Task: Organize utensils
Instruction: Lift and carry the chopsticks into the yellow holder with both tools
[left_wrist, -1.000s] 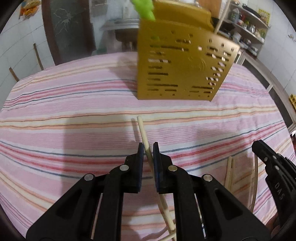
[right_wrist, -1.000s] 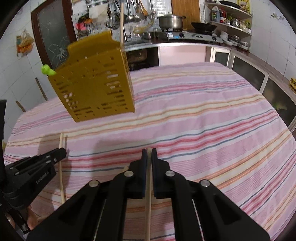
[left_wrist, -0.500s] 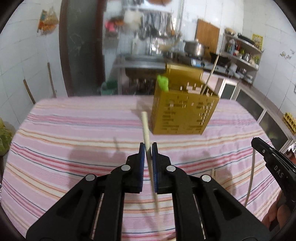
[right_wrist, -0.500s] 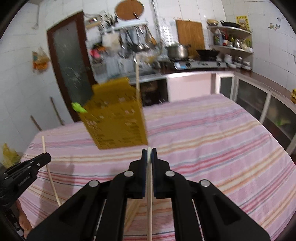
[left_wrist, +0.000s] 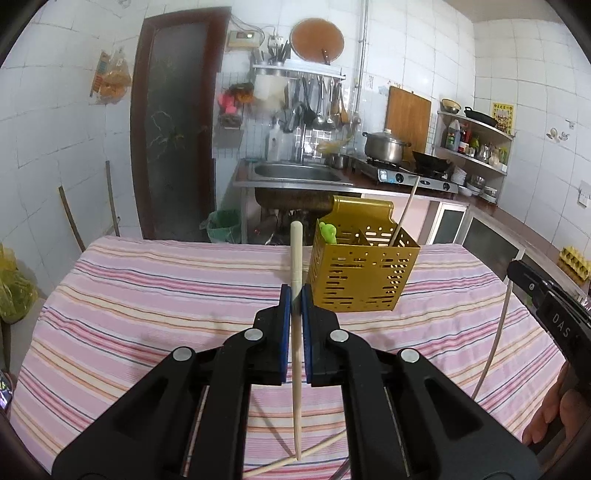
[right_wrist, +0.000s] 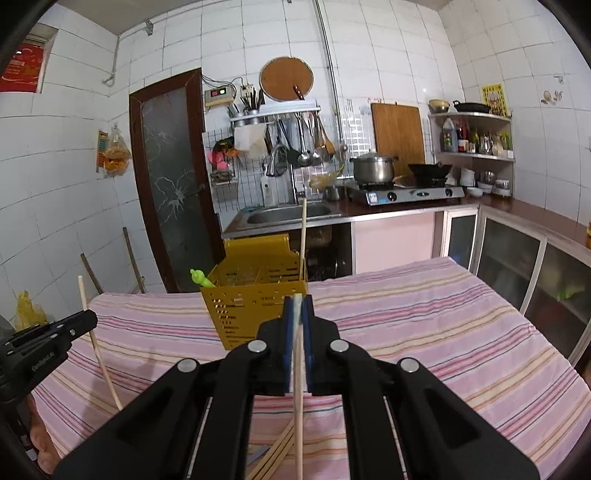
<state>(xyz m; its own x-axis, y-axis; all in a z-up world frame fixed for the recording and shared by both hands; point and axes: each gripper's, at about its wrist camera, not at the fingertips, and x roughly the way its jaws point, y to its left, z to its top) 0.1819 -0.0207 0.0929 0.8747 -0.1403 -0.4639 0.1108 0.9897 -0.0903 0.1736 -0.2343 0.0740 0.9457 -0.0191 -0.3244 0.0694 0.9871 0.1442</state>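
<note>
Both of my grippers had risen since a second ago, when they sat low over the striped cloth; by now each carried its chopstick up off the bench. My left gripper (left_wrist: 296, 291) was clamped on a pale chopstick (left_wrist: 296, 254) that stood nearly upright between the blue pads, its top end reaching above the fingers and its thin end hanging down below them. My right gripper (right_wrist: 296, 301) was likewise closed on a second chopstick (right_wrist: 297, 398), gripped near its top so that most of it ran down toward the cloth. Ahead of both stood the gold perforated utensil holder (left_wrist: 360, 278), on the far part of the bench (left_wrist: 147, 295), with a green-handled utensil (left_wrist: 327, 232) at its left corner and one chopstick already inside (left_wrist: 405, 212), leaning out toward the right. From the right wrist view the holder sat directly behind my fingertips, partly hidden by them. More loose chopsticks (right_wrist: 275, 456) lay on the cloth beneath the grippers. Beyond the bench I could see the steel sink (left_wrist: 295, 173), a stove with a pot (left_wrist: 384, 147), and a dark door (left_wrist: 173, 125) on the left.
</note>
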